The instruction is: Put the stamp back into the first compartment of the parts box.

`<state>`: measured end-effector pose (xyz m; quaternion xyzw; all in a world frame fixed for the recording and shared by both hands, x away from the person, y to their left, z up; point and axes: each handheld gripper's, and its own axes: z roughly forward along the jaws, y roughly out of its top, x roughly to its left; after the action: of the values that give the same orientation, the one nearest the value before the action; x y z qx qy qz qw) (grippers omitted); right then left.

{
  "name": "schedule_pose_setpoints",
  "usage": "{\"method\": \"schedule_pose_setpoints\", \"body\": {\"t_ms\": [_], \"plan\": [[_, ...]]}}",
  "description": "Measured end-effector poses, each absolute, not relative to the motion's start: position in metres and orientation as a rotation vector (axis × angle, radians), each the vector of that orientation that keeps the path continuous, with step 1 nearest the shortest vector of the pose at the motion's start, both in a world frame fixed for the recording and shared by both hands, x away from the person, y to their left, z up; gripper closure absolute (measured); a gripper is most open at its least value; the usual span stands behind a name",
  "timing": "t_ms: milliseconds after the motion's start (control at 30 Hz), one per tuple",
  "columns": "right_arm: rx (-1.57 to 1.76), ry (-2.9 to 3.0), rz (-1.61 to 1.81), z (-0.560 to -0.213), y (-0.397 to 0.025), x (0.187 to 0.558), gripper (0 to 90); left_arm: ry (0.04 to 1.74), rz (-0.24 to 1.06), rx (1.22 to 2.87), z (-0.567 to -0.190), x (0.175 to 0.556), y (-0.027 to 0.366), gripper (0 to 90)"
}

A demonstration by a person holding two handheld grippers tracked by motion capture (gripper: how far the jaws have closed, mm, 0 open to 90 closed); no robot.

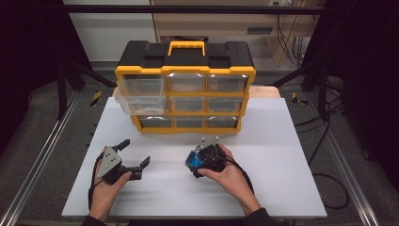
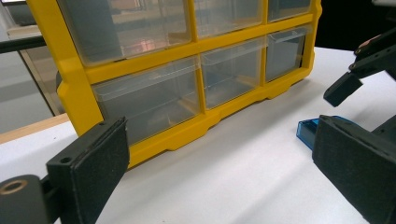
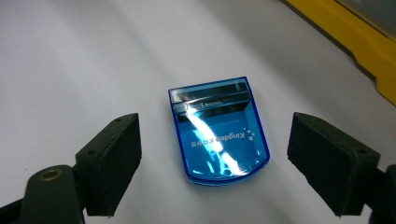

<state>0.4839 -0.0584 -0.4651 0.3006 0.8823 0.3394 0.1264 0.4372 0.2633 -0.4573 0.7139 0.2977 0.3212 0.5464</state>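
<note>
My right gripper [image 3: 212, 163] hangs over the blue case [image 3: 216, 132], jaws wide, one on each side and neither touching — set to straddle it for a pinch. The case lies flat on the white table [image 1: 282, 141], at about 5 o'clock from the yellow drawer cabinet [image 1: 186, 94]. My left gripper [image 1: 134, 155] waits wide open and empty — likely kept free for a drawer.

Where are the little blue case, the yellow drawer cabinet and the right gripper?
blue case [image 3: 217, 133]: right gripper view, middle of its clear lid.
drawer cabinet [image 1: 185, 71]: high view, top yellow frame bar.
right gripper [image 3: 212, 163]: right gripper view, midway between its open jaws, over the case.
</note>
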Motion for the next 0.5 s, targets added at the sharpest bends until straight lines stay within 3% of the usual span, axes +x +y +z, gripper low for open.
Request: {"method": "schedule_pose_setpoints", "body": {"t_ms": [500], "plan": [[0.886,2.596,0.997,-0.4722,-0.0589,0.4934,27.2,0.714,0.723,1.67,-0.4587,0.437,0.2629,3.7]]}}
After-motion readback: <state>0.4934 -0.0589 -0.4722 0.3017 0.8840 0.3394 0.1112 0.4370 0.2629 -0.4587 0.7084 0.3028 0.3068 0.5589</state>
